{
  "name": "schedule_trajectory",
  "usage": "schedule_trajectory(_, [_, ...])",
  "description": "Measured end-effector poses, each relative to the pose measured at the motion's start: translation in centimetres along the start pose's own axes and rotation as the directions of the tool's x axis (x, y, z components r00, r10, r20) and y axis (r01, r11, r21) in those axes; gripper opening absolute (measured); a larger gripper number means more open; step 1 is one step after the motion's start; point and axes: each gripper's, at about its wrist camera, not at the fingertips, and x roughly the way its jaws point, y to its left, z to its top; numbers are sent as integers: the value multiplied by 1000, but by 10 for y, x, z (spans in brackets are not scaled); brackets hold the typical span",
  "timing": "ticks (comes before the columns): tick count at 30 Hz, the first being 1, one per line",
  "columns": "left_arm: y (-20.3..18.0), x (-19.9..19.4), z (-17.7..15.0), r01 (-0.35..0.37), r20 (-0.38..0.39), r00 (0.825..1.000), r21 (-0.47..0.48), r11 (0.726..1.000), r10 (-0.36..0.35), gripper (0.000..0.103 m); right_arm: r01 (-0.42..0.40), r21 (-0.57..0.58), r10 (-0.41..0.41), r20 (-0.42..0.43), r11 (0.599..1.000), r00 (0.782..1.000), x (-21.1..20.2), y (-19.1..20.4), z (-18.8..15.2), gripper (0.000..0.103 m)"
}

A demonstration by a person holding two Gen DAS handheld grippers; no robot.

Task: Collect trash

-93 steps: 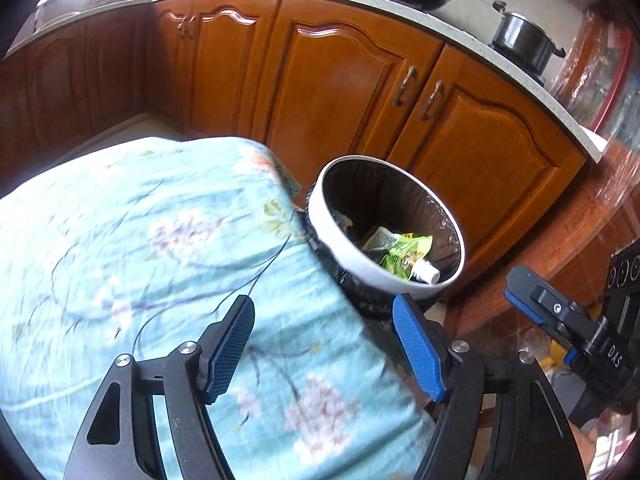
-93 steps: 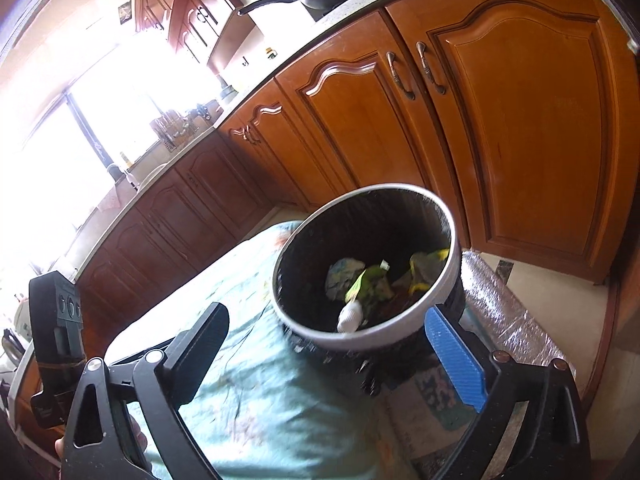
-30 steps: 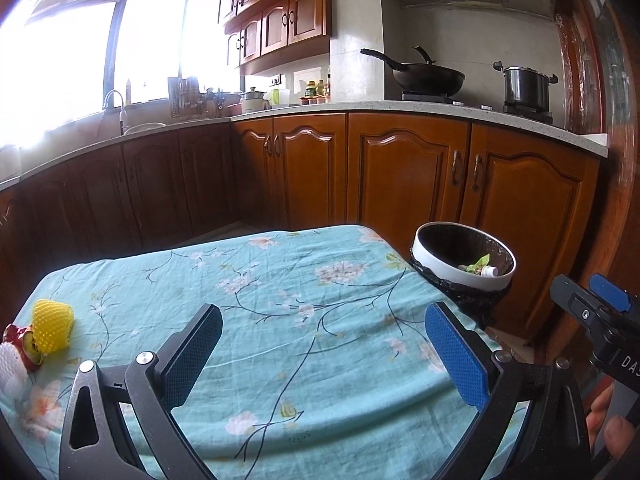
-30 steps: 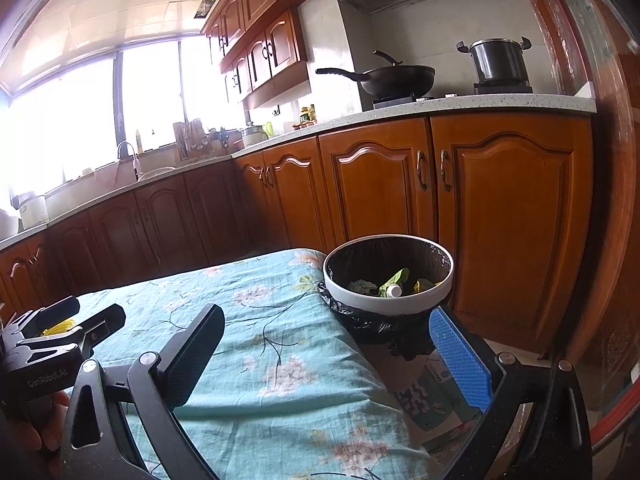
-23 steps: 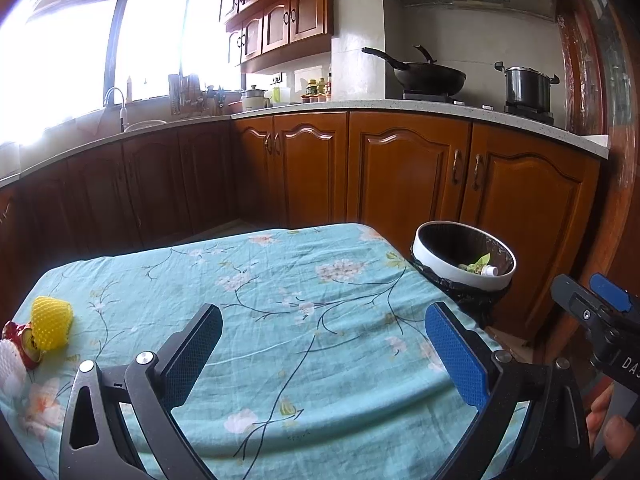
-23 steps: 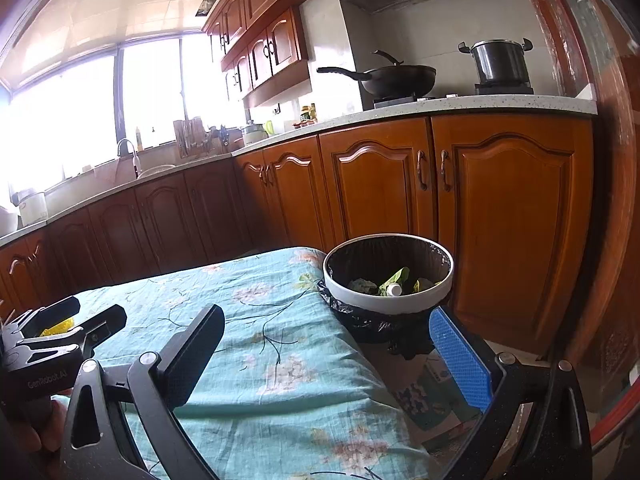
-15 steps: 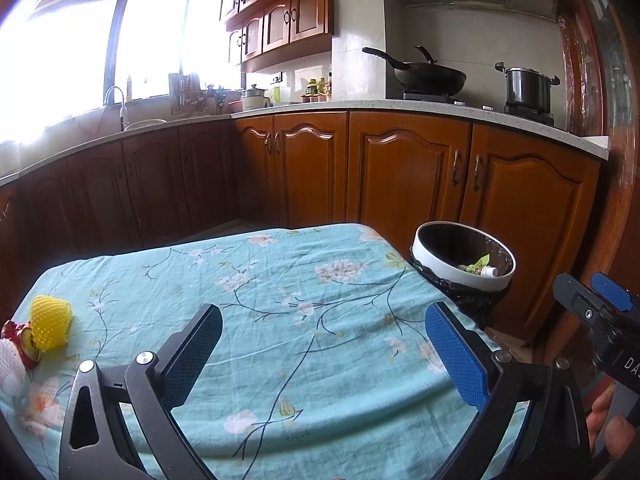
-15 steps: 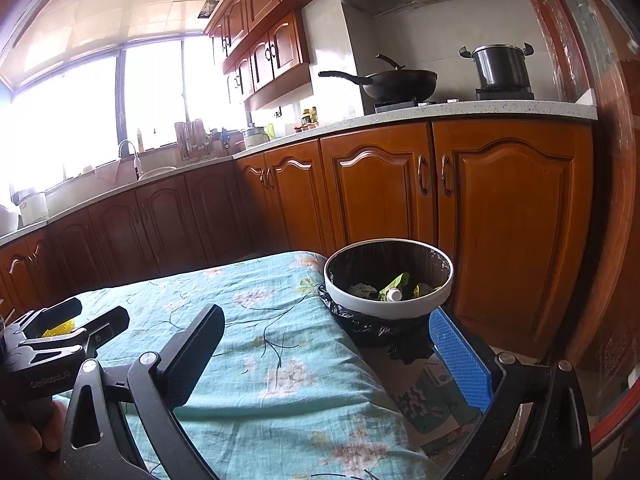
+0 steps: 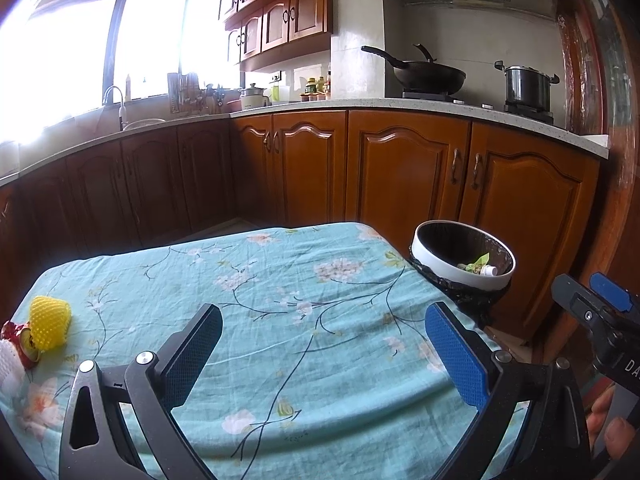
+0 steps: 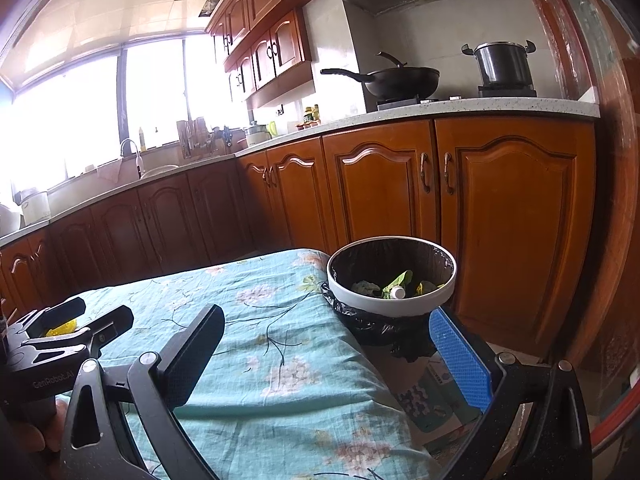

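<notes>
A white-rimmed trash bin (image 9: 440, 258) with a black liner stands off the table's right end; the bin (image 10: 400, 308) holds green wrappers and a small white bottle. On the table's far left lie a yellow foam net (image 9: 50, 322), a red wrapper (image 9: 16, 336) and something white (image 9: 8, 364) cut by the frame edge. My left gripper (image 9: 324, 344) hovers open and empty above the floral cloth. My right gripper (image 10: 328, 350) is open and empty near the table's right end, short of the bin. Each gripper shows at the edge of the other's view.
A teal floral cloth (image 9: 280, 292) covers the table. Wooden cabinets (image 9: 400, 176) run behind it under a counter with a wok (image 9: 424, 74) and a pot (image 9: 526, 86). A printed carton (image 10: 432, 400) lies on the floor under the bin side.
About three seconds ago both grippers hung close above the bin; they have since pulled back and levelled out over the table. In the last second nearly nothing has moved.
</notes>
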Motion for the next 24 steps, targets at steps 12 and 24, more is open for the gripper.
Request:
schedule_trajectory(12, [0,1,-1,10,-3,1000,3,1000,-10,102,-1,1,1,1,1000,1000,-1,0,0,103])
schedule_trajectory(24, [-1,0,-1,14,-4,1000,6,1000,-13,102,-3,2,3,2,1000,1000,-2,0,0,103])
